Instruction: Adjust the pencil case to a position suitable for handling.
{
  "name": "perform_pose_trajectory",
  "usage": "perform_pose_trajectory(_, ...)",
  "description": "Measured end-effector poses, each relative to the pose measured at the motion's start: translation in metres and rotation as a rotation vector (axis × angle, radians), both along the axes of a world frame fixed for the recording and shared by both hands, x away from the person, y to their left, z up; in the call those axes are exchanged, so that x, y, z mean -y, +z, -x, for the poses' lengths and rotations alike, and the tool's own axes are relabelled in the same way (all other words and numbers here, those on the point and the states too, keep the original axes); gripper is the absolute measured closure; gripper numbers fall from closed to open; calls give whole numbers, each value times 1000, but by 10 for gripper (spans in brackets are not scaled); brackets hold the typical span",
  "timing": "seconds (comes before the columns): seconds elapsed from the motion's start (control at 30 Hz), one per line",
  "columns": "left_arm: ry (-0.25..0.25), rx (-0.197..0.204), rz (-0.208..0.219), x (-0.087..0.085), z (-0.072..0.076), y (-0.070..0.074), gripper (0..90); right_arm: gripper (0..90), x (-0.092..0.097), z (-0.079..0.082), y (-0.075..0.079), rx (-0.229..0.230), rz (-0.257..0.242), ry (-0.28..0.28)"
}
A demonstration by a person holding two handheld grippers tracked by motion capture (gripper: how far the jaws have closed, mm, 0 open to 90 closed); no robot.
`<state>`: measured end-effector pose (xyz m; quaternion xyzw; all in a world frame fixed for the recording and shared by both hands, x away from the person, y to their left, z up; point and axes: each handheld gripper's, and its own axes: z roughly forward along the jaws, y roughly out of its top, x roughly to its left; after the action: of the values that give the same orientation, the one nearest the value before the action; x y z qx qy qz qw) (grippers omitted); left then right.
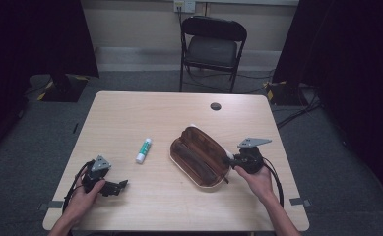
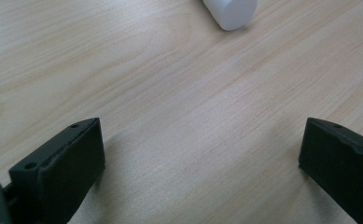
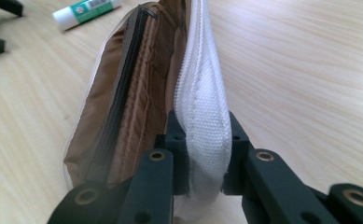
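An open pencil case [image 1: 199, 156], brown inside with a white outer skin, lies right of the table's middle. My right gripper [image 1: 227, 160] is shut on its near right edge. In the right gripper view the jaws pinch the white zip edge [image 3: 202, 93], and the brown lining [image 3: 137, 93] gapes to the left. A green and white glue stick [image 1: 143, 150] lies left of the case; its white cap [image 2: 230, 10] sits beyond my left gripper [image 2: 202, 154]. That gripper [image 1: 121, 186] rests open on the bare wood at the front left, with nothing between its jaws.
The light wooden table [image 1: 130, 113] has a small dark round disc [image 1: 215, 106] near its far edge. A black folding chair [image 1: 212, 46] stands behind the table. Dark curtains hang at both sides.
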<state>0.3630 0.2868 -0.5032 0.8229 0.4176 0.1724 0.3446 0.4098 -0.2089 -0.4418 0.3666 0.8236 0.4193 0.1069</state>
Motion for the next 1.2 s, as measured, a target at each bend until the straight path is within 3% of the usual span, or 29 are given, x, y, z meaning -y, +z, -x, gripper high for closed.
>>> perform_pose_trajectory(0.4,2,1,3,0,0,0,0,777,-11,16,0,0,5,83)
perform_pose_trajectory(0.87,1,0,2,0,0,0,0,779,-26,27,-3,-8,-20,242)
perform_pose_trajectory(1.1,0,0,0,0,0,0,0,768,-35,20,-4,11,-18,227)
perform_pose_trajectory(1.2,0,0,0,0,0,0,0,678,-34,19,-6,5,-19,197)
